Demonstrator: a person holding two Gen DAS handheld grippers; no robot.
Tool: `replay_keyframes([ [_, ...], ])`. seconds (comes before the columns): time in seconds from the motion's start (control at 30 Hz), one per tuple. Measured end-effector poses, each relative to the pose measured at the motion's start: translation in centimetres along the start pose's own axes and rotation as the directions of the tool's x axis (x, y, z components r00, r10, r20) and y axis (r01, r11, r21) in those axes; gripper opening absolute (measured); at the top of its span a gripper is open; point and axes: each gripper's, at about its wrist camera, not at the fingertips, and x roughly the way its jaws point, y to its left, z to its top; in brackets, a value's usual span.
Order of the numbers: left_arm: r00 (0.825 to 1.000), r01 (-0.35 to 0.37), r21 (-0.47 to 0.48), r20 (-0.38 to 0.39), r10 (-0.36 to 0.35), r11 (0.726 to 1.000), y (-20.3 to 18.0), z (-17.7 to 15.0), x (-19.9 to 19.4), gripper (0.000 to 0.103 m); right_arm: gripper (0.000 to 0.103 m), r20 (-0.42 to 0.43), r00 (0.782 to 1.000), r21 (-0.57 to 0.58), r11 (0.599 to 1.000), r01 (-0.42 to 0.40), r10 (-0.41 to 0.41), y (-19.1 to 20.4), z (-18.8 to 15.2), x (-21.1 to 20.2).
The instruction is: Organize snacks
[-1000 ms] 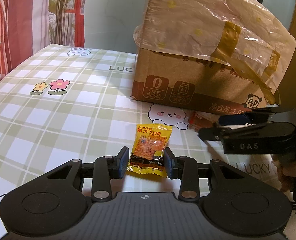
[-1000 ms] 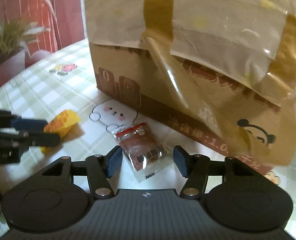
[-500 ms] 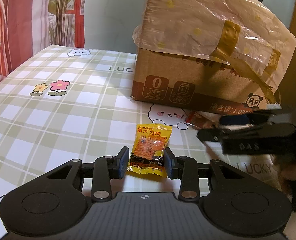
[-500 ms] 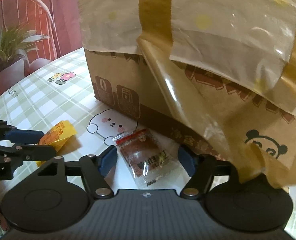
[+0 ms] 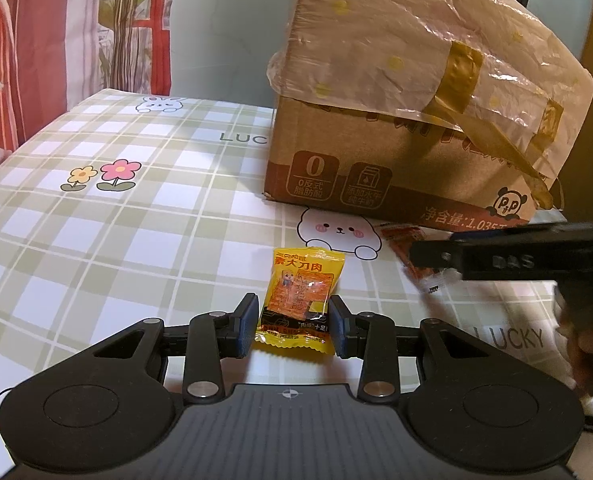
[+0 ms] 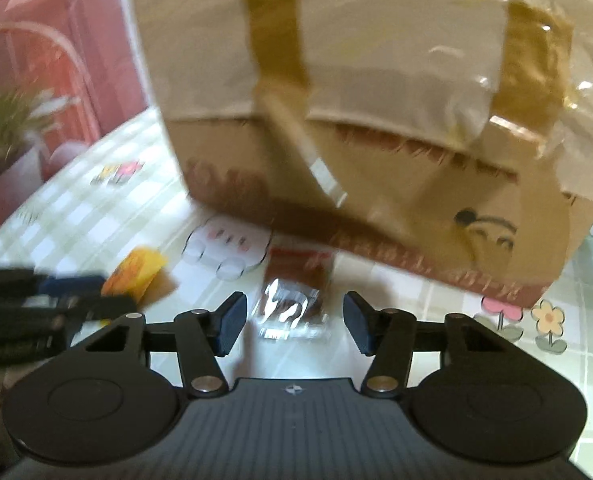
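Note:
A yellow snack packet [image 5: 301,293] lies flat on the checked tablecloth [image 5: 136,200]. My left gripper [image 5: 292,330] is open, with a finger on each side of the packet's near end, not clamping it. A red-brown snack packet [image 6: 294,298] lies in front of the cardboard box [image 6: 376,184]. My right gripper [image 6: 292,324] is open around it, its fingers well apart from the packet. In the left wrist view the right gripper [image 5: 496,258] covers part of the red packet [image 5: 400,240]. The yellow packet also shows in the right wrist view [image 6: 136,276].
The large cardboard box [image 5: 396,152], draped with a thin plastic bag, stands at the back right of the table. A red-striped curtain [image 5: 36,40] and a plant [image 6: 4,128] are beyond the table's far left edge.
My right gripper has swung to the right, so the red packet now lies straight between its fingers; the view is blurred by the motion. My left gripper and the yellow packet have not moved.

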Motion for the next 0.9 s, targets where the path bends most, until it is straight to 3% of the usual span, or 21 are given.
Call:
replay_keyframes([
  [0.23,1.0,0.002,0.002,0.001,-0.002,1.0,0.0,0.0,0.0,0.039,0.06,-0.007,1.0,-0.046,0.999,0.029,-0.029,0.6,1.0,2.5],
  [0.37,1.0,0.004,0.001,0.0,-0.004,1.0,0.0,0.0,0.0,0.039,0.051,-0.003,0.999,-0.105,0.993,0.049,-0.049,1.5,0.5,2.5],
  [0.5,1.0,0.019,0.011,0.007,-0.019,1.0,-0.1,0.1,-0.4,0.039,0.043,0.003,0.999,-0.126,0.992,0.033,-0.033,1.7,-0.5,1.4],
  [0.67,0.999,0.029,0.024,0.026,-0.029,0.999,-0.6,0.2,-1.3,0.039,0.042,0.02,1.0,-0.13,0.991,0.017,-0.015,1.8,-2.1,-0.5],
  [0.9,0.995,0.034,0.028,0.089,-0.036,0.999,-1.1,1.6,-3.8,0.039,0.042,0.131,0.988,-0.114,0.992,-0.061,0.076,1.7,-2.4,-4.9],
])
